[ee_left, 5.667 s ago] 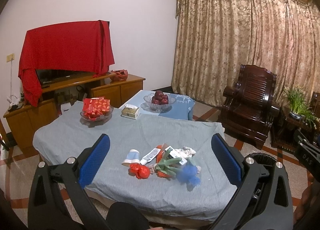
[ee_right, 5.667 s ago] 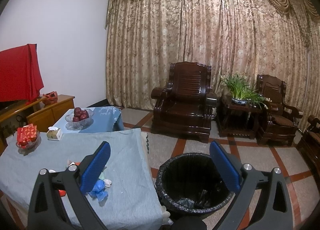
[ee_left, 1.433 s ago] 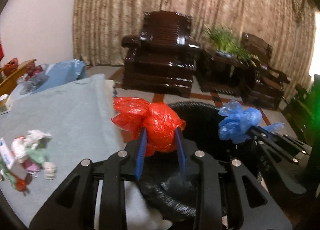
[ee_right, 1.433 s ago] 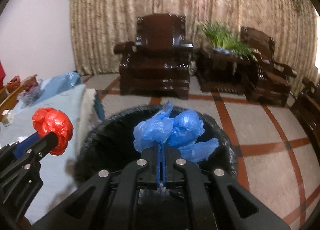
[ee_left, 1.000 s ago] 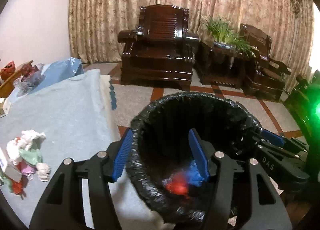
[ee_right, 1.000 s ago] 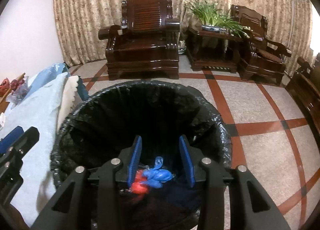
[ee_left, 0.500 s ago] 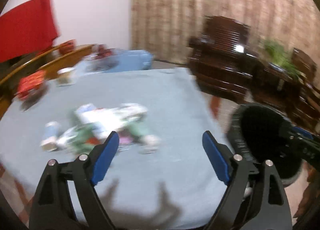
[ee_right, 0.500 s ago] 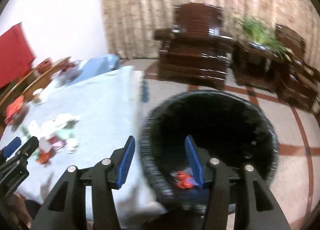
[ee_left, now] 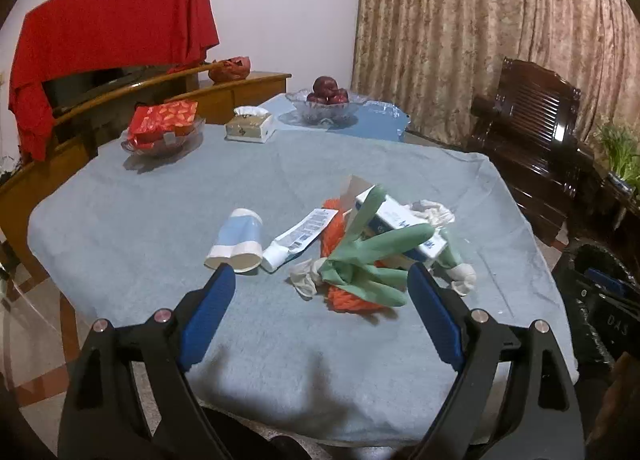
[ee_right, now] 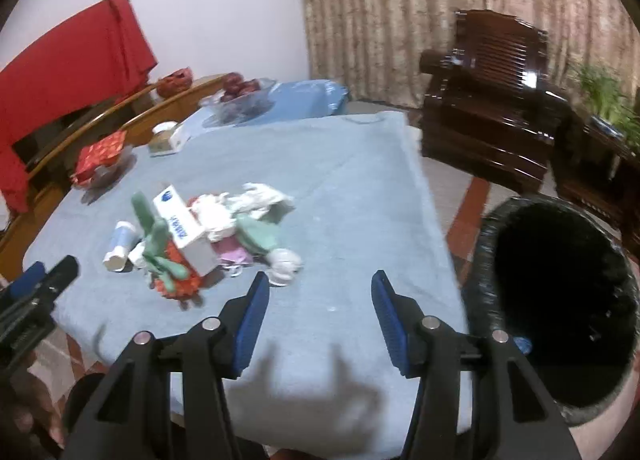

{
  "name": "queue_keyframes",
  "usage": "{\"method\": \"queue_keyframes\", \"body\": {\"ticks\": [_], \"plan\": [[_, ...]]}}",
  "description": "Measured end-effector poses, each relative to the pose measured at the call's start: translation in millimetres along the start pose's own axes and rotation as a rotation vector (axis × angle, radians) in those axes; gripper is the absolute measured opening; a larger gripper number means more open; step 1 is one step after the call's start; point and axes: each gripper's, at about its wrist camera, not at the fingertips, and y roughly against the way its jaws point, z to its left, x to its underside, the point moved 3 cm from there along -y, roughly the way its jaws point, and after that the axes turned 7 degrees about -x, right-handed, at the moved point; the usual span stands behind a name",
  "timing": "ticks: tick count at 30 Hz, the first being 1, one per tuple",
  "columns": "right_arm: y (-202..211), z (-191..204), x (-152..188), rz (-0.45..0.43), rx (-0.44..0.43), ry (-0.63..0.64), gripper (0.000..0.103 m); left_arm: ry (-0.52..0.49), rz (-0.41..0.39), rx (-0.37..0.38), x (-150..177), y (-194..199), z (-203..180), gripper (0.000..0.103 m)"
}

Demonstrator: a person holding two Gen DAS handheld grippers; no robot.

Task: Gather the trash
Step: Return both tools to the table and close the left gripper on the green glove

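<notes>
A heap of trash lies on the grey-blue tablecloth (ee_left: 160,220): a paper cup (ee_left: 236,240) on its side, a toothpaste tube (ee_left: 298,238), a green glove (ee_left: 372,256), an orange net (ee_left: 348,300), a white box (ee_left: 404,224) and crumpled tissue (ee_left: 434,212). My left gripper (ee_left: 320,280) is open wide just short of the heap, with nothing between its pads. My right gripper (ee_right: 320,288) is open over bare cloth, right of the trash heap (ee_right: 192,236). The black lined bin (ee_right: 486,244) stands on the floor to the right of the table.
At the table's far side are a glass dish of red packets (ee_left: 164,128), a tissue box (ee_left: 250,128) and a bowl of apples (ee_left: 326,94). A sideboard with a red cloth (ee_left: 112,20) runs along the left. A dark armchair (ee_left: 528,128) stands at the right.
The red and blue bags left the jaws and lie in the bin. Both grippers have swung from over the bin to the table, with the jaws wider.
</notes>
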Motion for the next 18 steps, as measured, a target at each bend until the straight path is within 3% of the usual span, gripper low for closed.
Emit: {"method": "queue_keyframes", "body": {"ticks": [13,16,18], "plan": [[-49.8,18.3,-5.2,0.041,-0.04,0.048,0.053,-0.047,0.029,0.033,7.8,-75.1,-29.0,0.083],[-57.9,16.7,-4.6,0.055,-0.04,0.05,0.053,-0.064,0.058,0.037,10.0,-97.6,-35.0,0.077],[-62.3,17.6,-4.9,0.062,-0.046,0.053,0.053,-0.064,0.076,0.047,12.6,-108.4,-35.6,0.066]]}}
